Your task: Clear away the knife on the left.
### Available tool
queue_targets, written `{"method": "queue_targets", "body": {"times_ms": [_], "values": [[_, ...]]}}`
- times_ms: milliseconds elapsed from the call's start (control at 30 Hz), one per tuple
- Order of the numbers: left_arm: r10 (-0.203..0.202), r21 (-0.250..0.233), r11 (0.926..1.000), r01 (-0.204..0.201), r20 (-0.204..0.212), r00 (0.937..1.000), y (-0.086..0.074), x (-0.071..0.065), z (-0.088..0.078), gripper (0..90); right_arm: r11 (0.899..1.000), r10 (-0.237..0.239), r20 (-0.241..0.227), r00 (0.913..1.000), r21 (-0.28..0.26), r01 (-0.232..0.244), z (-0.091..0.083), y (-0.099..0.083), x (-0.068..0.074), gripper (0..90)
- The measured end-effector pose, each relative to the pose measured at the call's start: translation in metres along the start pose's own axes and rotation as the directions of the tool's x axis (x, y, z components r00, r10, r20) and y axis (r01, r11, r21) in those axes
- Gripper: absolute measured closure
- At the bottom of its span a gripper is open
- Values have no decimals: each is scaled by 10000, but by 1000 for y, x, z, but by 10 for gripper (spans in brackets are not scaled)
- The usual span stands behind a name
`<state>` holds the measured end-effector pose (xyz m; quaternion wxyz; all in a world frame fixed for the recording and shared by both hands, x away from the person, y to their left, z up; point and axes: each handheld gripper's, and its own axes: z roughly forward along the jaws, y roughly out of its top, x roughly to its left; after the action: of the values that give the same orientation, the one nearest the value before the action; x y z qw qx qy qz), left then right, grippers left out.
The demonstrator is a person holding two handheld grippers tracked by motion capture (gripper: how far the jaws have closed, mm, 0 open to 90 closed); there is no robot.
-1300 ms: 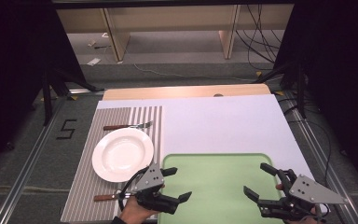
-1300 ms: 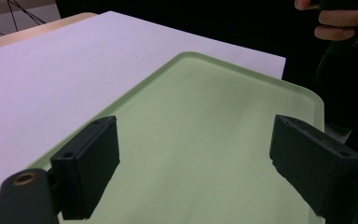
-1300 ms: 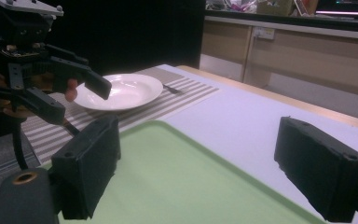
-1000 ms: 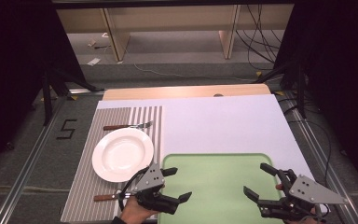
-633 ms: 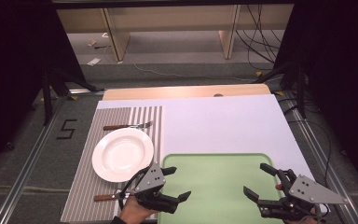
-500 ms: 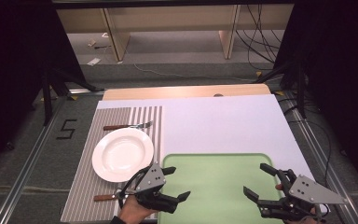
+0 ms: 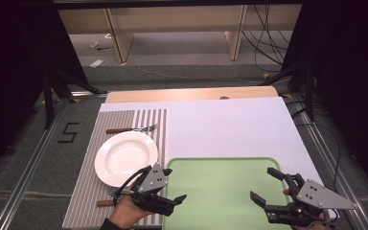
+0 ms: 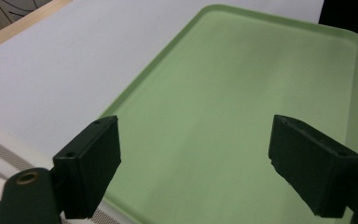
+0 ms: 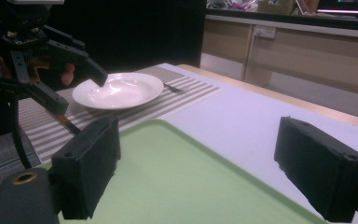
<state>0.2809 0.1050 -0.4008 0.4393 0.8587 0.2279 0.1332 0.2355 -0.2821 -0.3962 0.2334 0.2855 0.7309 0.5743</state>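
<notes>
Your left gripper [image 7: 174, 184] and right gripper [image 7: 262, 184] are both wide open, holding nothing, above the bare green tray [image 7: 220, 167].

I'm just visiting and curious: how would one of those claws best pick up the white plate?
Probably by the rim. The plate lies flat on the striped mat, so only its raised edge offers a grip. The left gripper is nearest; its open jaws could slide in low from the near side, one above and one under the rim.

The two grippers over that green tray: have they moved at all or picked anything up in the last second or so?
No visible change. The left gripper and right gripper stay open over the green tray, holding nothing. The white plate and fork lie where they were.
</notes>
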Motion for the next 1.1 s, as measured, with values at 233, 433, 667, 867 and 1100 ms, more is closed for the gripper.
{"method": "queue_targets", "body": {"times_ms": [233,433,667,867,1100], "values": [[156,717,9973,-139,-227,9996,-6,8,-5,167,10000,-3,15,10000,12,3,0,0,0,154],[238,987,9949,-204,-331,9992,-10,15,-11,176,10000,-11,-4,10000,48,11,0,0,0,154],[317,1571,9873,-248,-415,9986,-18,21,-16,176,10000,-12,0,10000,56,12,1,0,0,154],[370,2021,9789,-295,-335,9988,-24,22,-19,176,10000,-2,8,10000,58,2,0,0,0,154],[429,2436,9692,-362,-224,9988,-31,21,-21,176,10000,5,14,10000,57,-5,1,0,0,154]]}}
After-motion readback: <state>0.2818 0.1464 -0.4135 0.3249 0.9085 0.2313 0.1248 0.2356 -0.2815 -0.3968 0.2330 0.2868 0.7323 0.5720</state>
